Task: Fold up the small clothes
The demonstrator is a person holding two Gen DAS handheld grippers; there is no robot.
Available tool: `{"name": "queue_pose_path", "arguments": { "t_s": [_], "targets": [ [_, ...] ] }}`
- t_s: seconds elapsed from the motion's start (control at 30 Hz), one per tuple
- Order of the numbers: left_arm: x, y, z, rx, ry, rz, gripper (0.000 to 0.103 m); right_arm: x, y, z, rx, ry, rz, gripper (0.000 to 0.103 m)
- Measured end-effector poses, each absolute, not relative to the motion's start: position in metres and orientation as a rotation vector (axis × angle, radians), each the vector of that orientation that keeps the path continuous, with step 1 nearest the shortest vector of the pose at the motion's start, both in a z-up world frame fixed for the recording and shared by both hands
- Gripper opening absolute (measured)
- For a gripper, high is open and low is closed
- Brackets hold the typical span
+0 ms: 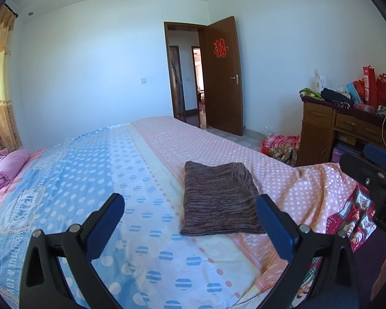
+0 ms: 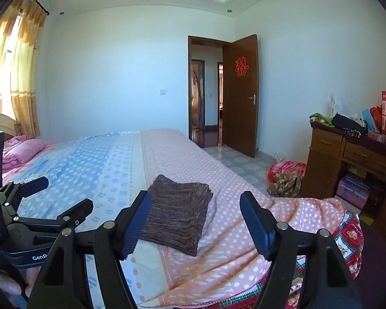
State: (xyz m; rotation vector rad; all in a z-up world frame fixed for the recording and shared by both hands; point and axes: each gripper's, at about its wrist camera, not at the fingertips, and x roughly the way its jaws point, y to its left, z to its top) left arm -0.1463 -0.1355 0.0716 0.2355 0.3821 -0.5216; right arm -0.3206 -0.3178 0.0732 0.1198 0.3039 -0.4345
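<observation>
Our left gripper [image 1: 190,206] and right gripper [image 2: 195,213] both hover with jaws spread apart and nothing between them; just ahead of the blue pads we see the folded brown-and-purple marled knit garment [image 1: 217,200] lying flat on the polka-dot pink-and-blue bedsheet [image 1: 146,231]

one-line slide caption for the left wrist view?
Left hand-held gripper open above the bed, a folded brown knit garment lying flat ahead of it.
</observation>
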Motion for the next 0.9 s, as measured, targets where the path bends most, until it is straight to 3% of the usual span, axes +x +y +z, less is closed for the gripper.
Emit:
{"name": "queue_pose_path", "arguments": {
  "t_s": [0.9],
  "targets": [
    [-0.153,-0.127,0.081,0.227,0.315,-0.462,0.103,-0.32,-0.306,0.072,0.115,0.249,-0.465,0.075]
  ]
}}
